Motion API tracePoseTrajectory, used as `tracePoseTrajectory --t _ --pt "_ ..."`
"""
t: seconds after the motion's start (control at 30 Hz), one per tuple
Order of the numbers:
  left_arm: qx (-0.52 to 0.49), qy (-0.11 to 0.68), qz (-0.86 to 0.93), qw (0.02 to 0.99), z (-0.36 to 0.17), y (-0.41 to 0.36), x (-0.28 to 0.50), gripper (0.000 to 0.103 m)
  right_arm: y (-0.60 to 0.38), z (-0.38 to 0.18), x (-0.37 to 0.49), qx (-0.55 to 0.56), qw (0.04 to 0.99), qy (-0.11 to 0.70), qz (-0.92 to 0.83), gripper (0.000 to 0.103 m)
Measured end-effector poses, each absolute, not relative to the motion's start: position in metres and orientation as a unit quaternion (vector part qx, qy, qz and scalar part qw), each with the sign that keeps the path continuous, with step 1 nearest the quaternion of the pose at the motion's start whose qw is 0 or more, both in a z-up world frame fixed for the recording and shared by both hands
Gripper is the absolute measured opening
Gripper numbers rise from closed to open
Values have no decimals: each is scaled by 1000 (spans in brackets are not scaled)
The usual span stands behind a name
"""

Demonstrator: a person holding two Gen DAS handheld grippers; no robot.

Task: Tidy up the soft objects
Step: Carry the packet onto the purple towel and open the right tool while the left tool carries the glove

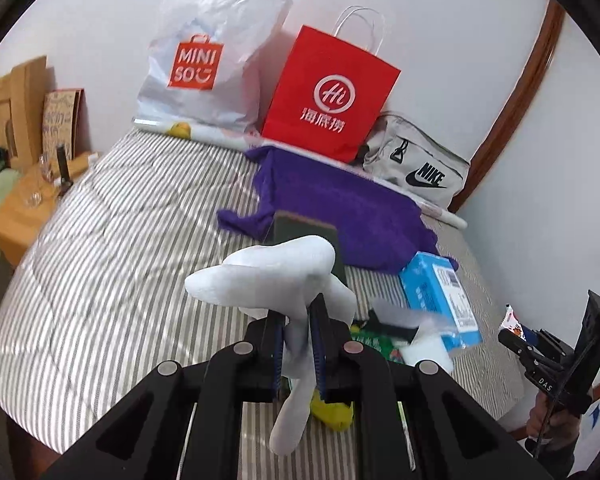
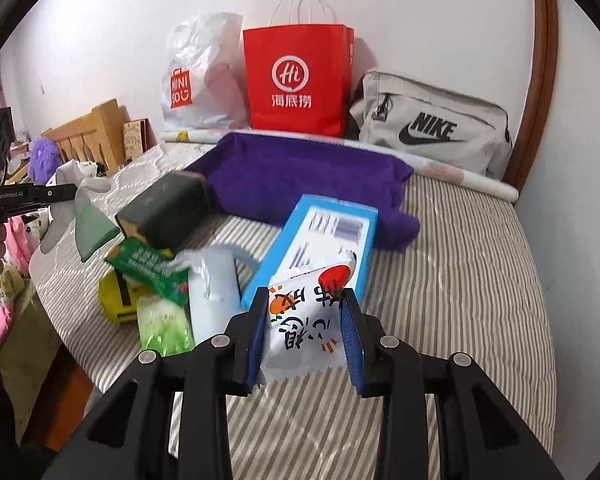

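- Left gripper [image 1: 298, 326], bottom centre of the left wrist view: jaws clamped on a white sock [image 1: 276, 276], which hangs clear of the striped bed [image 1: 112, 248].
- Right gripper [image 2: 306, 330], bottom centre of the right wrist view: jaws clamped on a white snack packet [image 2: 312, 320], held above the bed.
- Purple towel [image 2: 300, 176] lies mid-frame, blue box [image 2: 320, 240] partly on its near edge.
- Red paper bag [image 2: 298, 80] stands upper centre against the wall.

**Sock and snack packet lifted off the bed**

A white sock [image 1: 276, 276] hangs pinched at its middle, toe end bulging above, cuff dangling below. A white snack packet [image 2: 308, 320], printed with orange fruit and dark characters, stands upright and crinkled, clamped by its sides.
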State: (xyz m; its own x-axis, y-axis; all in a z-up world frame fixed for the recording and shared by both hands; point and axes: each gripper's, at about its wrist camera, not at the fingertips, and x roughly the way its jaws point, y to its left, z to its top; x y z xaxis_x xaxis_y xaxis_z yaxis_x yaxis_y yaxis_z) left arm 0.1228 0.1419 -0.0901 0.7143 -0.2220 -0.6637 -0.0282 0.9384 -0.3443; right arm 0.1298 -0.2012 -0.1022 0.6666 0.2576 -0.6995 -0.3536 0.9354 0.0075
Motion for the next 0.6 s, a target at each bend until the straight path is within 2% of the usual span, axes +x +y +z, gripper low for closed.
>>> tracePoseTrajectory --t 0.33,0.6 --pt "-173 372 -62 910 -72 138 169 12 -203 -91 196 -37 912 374 164 34" --pt "-154 371 -62 913 -61 130 210 12 -189 -78 252 -55 914 365 166 34"
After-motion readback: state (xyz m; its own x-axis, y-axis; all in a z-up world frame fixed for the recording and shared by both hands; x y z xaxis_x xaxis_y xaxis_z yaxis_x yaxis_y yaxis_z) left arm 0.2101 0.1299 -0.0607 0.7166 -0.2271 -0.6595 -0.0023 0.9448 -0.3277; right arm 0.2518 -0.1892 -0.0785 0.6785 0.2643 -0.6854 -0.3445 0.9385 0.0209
